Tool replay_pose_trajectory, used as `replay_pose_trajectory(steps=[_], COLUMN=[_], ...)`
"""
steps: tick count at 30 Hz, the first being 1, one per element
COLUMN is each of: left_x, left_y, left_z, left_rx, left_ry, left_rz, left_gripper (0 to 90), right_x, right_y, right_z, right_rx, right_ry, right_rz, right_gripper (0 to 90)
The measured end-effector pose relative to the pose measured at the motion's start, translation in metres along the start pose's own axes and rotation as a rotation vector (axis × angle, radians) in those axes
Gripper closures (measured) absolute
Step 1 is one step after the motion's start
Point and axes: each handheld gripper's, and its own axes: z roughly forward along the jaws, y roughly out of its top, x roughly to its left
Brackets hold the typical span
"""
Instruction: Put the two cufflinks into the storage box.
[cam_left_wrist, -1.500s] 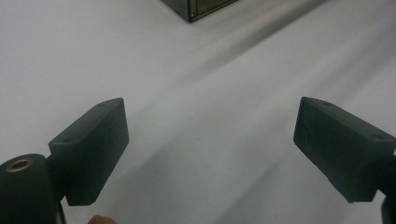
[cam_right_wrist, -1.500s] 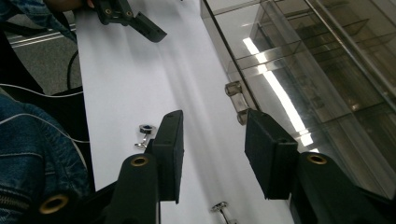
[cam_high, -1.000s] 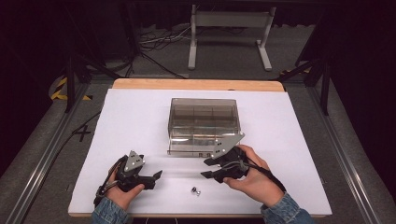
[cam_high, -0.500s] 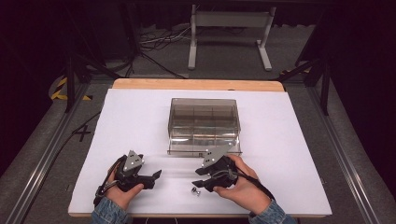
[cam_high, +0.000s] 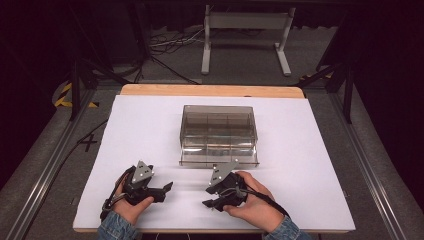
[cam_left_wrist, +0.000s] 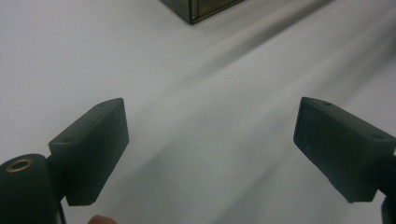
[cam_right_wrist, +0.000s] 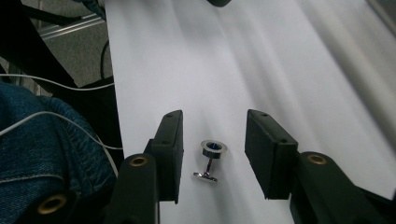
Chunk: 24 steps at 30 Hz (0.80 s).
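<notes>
Right gripper view: right gripper has dropped from beside the box to the table's lower centre, open jaws straddling the cufflink without touching, so closing looks next; left gripper idle, open.

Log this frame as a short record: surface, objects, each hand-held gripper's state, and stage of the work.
surface: white table top
container: clear plastic compartment box, middle of the table, nearer the far edge
small part: silver cufflink, lying on its side
right hand-held gripper: open, jaws on either side of the cufflink, not touching it
left hand-held gripper: open, nothing between the jaws
stage: cufflink not yet gripped
</notes>
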Motion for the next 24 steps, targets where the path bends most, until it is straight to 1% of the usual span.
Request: replay_pose_trajectory(steps=[2,4,6,13,17,22,23,24], left_x=[0.000,0.000,0.000,-0.001,-0.001,-0.001,-0.001,-0.001], left_y=[0.000,0.000,0.000,0.000,0.000,0.000,0.000,0.000], left_z=[0.000,0.000,0.001,0.001,0.002,0.002,0.002,0.002], left_rx=[0.000,0.006,0.005,0.008,0.012,0.011,0.011,0.011], left_ry=[0.000,-0.003,-0.002,-0.010,-0.008,-0.008,-0.007,-0.007], left_rz=[0.001,0.003,0.003,0.005,0.011,0.009,0.010,0.010], left_gripper=[11.2,11.2,11.2,11.2,11.2,11.2,11.2,11.2], right_x=[0.000,0.001,0.001,0.003,0.003,0.004,0.004,0.004], right_y=[-0.001,-0.001,-0.001,-0.002,-0.002,-0.002,-0.002,-0.002], right_z=[0.003,0.006,0.008,0.014,0.018,0.023,0.025,0.025], right_rx=[0.021,0.030,0.037,0.069,0.090,0.116,0.125,0.125], right_ry=[0.000,-0.002,-0.002,-0.007,-0.016,-0.024,-0.035,-0.035], right_rz=[0.007,0.006,0.012,0.010,-0.007,-0.012,-0.009,-0.009], right_gripper=[58.7,58.7,58.9,60.6,62.4,63.8,64.4,64.4])
